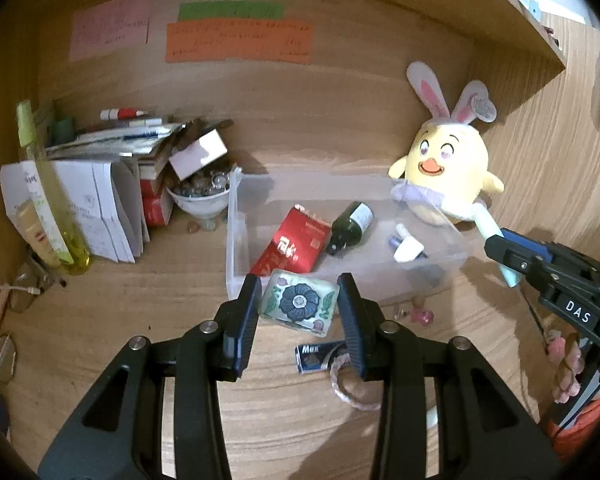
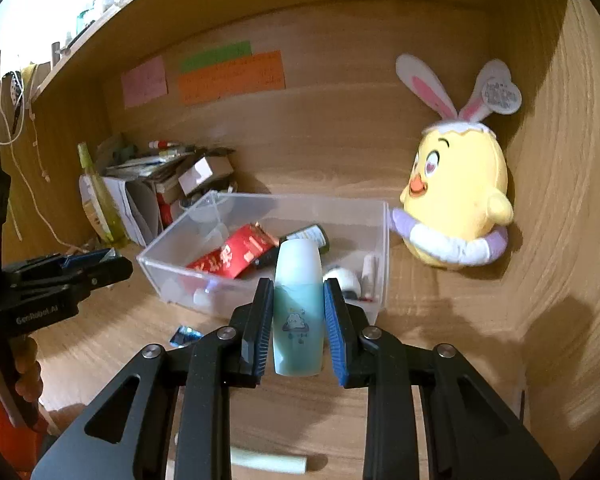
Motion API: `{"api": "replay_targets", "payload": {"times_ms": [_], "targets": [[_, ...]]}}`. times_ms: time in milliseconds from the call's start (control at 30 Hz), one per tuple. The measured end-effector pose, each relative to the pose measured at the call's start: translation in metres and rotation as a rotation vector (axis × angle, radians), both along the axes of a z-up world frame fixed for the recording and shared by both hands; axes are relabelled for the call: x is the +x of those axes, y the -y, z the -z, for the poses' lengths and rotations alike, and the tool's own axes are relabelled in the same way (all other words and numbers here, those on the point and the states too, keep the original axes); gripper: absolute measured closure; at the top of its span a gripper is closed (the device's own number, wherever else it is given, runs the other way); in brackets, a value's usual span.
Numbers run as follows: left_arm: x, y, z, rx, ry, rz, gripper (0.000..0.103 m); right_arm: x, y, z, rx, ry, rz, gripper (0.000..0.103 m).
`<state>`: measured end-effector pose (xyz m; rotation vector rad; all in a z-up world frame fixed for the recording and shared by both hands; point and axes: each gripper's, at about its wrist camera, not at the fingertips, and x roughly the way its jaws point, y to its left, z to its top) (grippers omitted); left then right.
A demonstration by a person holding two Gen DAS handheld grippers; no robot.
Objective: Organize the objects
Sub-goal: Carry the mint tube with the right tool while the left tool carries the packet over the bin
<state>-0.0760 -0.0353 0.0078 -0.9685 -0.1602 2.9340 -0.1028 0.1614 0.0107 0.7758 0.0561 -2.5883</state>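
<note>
— So, where is the flower tile [image 1: 298, 303]?
— Pinched in the left gripper [image 1: 299, 296], above the desk [image 1: 180, 288], near the clear box [image 1: 236, 240].
— And the blue bottle [image 2: 299, 308]?
— The right gripper [image 2: 299, 312] squeezes it, upright, in front of the box.

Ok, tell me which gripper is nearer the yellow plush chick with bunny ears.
Right. The right gripper, holding a teal bottle, sits at the clear plastic bin's end beside the yellow plush chick. The left gripper, holding a flower-printed block, is further along the bin.
</note>
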Motion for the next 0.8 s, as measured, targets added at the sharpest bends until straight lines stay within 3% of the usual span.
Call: {"api": "replay_targets", "payload": {"times_ms": [467,800], "targets": [[-0.026,0.004,-0.011,0.023,-0.015,-0.011,0.064,-0.033,0.011,-0.02,0.001,-0.054,-0.018,0.08],[-0.05,0.002,-0.012,-0.022,0.002,-0.021,0.064,-0.068,0.025,-0.019,0.013,-0.025,-0.038,0.08]]}}
